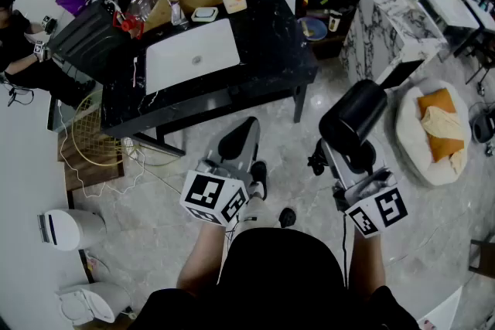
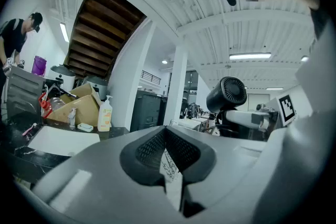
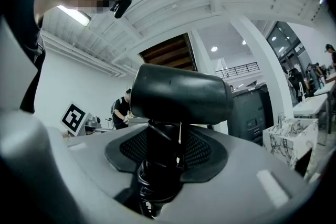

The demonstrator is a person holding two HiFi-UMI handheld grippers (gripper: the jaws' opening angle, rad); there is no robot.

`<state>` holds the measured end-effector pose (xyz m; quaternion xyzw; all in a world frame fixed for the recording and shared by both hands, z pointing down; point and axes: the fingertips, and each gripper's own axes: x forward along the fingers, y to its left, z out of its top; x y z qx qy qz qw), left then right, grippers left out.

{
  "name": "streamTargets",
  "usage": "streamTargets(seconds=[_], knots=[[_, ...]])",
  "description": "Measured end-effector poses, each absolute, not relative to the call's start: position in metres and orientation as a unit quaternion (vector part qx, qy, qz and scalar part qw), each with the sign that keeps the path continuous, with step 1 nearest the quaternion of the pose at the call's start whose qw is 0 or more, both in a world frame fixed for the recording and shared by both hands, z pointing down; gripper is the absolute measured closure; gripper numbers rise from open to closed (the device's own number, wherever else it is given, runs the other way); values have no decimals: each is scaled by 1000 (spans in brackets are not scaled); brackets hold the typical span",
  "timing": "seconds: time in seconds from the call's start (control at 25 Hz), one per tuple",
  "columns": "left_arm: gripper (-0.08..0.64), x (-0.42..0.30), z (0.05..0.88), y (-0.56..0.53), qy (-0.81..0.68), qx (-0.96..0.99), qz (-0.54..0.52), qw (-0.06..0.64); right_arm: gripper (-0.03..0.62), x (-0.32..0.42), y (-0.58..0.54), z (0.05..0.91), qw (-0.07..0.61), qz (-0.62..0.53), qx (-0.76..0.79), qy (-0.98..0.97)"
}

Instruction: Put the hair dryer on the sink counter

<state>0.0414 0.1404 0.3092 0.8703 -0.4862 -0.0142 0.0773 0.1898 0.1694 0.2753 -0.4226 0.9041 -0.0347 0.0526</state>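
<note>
Both jaws of the right gripper (image 3: 167, 140) clamp the dryer (image 3: 181, 94) by its handle. The left gripper (image 2: 165, 135) is closed, empty.

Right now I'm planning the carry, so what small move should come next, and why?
Probably carry the hair dryer forward toward the counter. The right gripper is clamped on its handle, out over the floor, and the counter with its white sink lies ahead, bare to the sink's right in the head view.
</note>
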Motion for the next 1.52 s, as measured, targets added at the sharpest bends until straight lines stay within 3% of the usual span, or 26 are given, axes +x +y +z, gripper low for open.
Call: streamTargets(seconds=[0.72, 1.52], knots=[[560, 37, 296, 199, -486, 871, -23, 68, 407, 179, 225, 257, 72, -19, -408, 910], [559, -44, 291, 83, -442, 894, -17, 75, 408, 90, 121, 241, 93, -27, -433, 896]])
